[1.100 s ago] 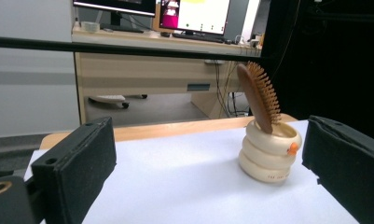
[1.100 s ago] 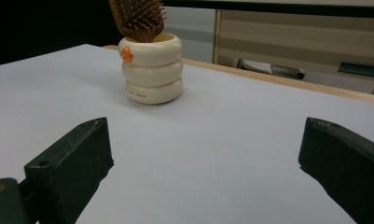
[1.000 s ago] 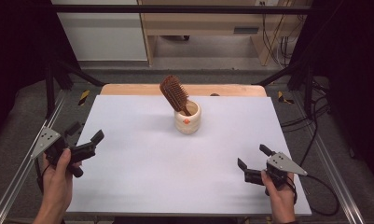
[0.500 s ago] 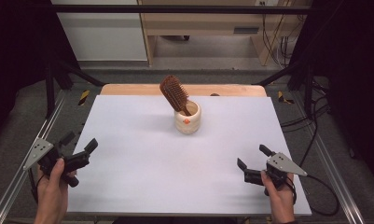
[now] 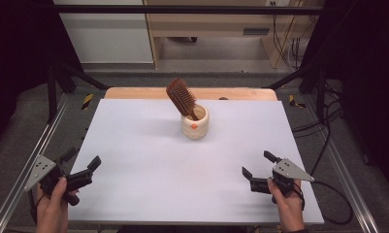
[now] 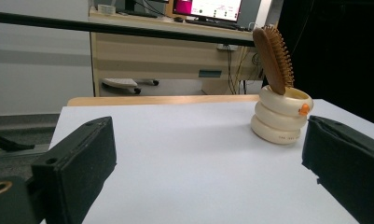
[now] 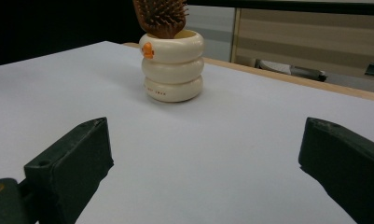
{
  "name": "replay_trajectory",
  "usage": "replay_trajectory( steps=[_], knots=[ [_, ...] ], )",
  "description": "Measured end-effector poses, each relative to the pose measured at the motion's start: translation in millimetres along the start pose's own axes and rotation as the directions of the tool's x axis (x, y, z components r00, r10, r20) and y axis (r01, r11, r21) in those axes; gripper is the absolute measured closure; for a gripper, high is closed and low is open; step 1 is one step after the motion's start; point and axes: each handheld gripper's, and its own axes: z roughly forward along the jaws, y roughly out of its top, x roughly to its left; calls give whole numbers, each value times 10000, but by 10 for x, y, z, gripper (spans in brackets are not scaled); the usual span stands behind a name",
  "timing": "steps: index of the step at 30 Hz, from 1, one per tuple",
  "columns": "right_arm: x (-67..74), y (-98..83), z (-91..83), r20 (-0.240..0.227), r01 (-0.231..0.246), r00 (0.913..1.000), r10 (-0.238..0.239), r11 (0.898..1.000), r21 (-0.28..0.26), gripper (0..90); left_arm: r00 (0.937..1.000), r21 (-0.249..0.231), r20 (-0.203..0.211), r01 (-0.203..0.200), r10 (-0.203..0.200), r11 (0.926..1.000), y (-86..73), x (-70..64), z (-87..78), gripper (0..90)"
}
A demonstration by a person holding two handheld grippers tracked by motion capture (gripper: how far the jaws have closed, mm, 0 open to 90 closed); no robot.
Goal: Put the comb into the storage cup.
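Note:
A cream ribbed cup [image 5: 195, 124] with a small orange mark stands upright at the far middle of the white table top [image 5: 143, 145]. A brown wooden hairbrush [image 5: 181, 96] stands in it, head up and leaning left. My left gripper [image 5: 82, 159] is open at the near left edge of the table, holding nothing. My right gripper [image 5: 257, 164] is open at the near right, also holding nothing. From the left gripper [image 6: 208, 154] the cup [image 6: 281, 114] and brush [image 6: 273, 58] appear far off to the right. From the right gripper [image 7: 203, 154] the cup [image 7: 173, 65] and brush [image 7: 160, 16] lie ahead to the left.
A wooden strip [image 5: 134, 92] runs along the table's far edge. Metal rails [image 5: 17, 184] flank both sides. Cables [image 5: 328, 141] trail on the floor at the right. A wooden desk [image 5: 206, 29] stands beyond the table.
My left gripper has drawn back toward the near left corner of the table, still open. The right gripper, cup and brush have not moved.

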Motion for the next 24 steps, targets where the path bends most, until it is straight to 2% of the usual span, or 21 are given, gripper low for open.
replay_trajectory(
  steps=[2,6,10,15,24],
  knots=[
    [3,-2,1,-23,1,10000,-1,10000,13,31,9999,75,7,-172,172,9998,-27,-14,8,29],
    [14,-1,7,-241,-21,9997,22,10000,13,31,9999,-114,15,-116,116,9999,-70,-35,20,30],
    [17,-6,17,-239,-75,9997,77,9999,104,31,9998,84,152,-164,162,9998,-124,-56,38,30],
    [32,0,27,-256,-58,9997,61,9999,113,31,9997,340,260,-30,21,9994,-213,-72,85,31],
    [41,-7,51,-341,-78,9994,87,9996,274,31,9986,616,495,-206,175,9979,-289,-119,147,32]
  ],
)
